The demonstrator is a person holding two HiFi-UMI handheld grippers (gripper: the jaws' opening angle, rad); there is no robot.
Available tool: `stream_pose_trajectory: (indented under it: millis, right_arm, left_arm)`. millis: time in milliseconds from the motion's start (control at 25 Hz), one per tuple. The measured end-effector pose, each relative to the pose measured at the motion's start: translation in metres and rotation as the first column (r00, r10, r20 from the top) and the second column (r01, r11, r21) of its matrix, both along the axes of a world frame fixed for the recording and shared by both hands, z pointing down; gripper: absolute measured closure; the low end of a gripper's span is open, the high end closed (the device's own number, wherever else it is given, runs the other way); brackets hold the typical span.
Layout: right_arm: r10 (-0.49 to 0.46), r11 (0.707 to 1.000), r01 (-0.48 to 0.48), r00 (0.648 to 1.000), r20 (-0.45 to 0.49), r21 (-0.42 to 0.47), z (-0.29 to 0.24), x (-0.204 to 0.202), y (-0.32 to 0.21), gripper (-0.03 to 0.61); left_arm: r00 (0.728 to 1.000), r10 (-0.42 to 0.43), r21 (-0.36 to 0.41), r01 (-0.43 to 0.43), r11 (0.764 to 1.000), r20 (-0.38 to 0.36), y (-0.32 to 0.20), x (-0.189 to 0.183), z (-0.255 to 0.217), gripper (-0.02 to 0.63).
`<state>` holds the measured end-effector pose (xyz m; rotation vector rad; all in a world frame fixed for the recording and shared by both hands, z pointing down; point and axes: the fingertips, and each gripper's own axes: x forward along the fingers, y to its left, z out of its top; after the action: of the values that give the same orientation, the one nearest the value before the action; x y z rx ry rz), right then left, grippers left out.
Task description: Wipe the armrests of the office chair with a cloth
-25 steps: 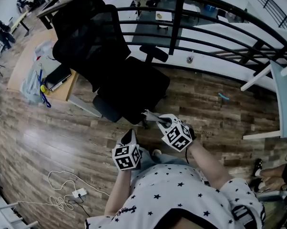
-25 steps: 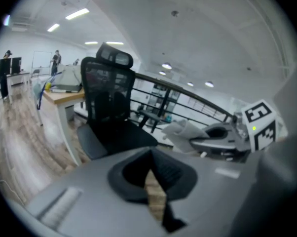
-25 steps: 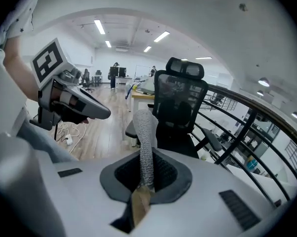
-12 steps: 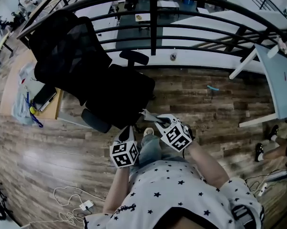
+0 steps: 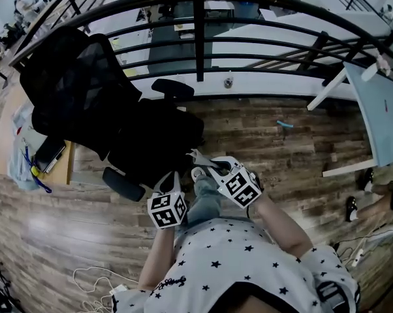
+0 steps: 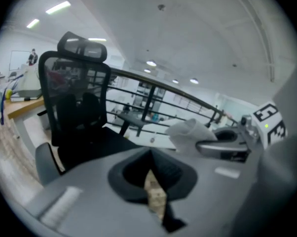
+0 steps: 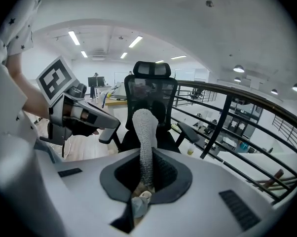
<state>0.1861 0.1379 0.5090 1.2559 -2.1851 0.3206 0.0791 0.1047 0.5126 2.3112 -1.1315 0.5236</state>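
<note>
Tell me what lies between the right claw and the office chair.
Only the cloth clamped in the right claw, upright before the office chair; the right gripper view shows it.

Head view: from above the person, facing steeply down onto the wooden floor, with the office chair just ahead and the railing beyond it. Left gripper view: rides low on the left tongs, looking along their closed jaws, near the chair, with the right tongs at its right edge. Right gripper view: looks past the cloth pinched in its jaws toward the chair's front. All three views share chair and railing.
</note>
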Motion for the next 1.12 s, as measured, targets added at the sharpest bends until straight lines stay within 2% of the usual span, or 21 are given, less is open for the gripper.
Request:
stream_pose_trajectory:
  millis: [280, 800, 1120]
  right_arm:
    - [-0.008, 1.0, 0.008, 1.0, -0.015, 0.006, -0.011, 0.021, -0.064, 0.552]
    - [-0.083, 0.997, 0.083, 0.996, -0.038, 0.003, -0.029, 0.065, -0.194, 0.552]
    - [-0.13, 0.991, 0.131, 0.99, -0.047, 0.03, -0.033, 0.076, -0.26, 0.553]
  left_arm:
    - [1.0, 0.0, -0.01, 0.0, 1.0, -0.014, -0.066, 0.024, -0.003, 0.606]
    - [0.999, -0.038, -0.027, 0.037, 0.999, -0.034, -0.197, 0.077, -0.011, 0.606]
    - [0.994, -0.102, -0.023, 0.102, 0.995, -0.037, -0.247, 0.081, -0.01, 0.606]
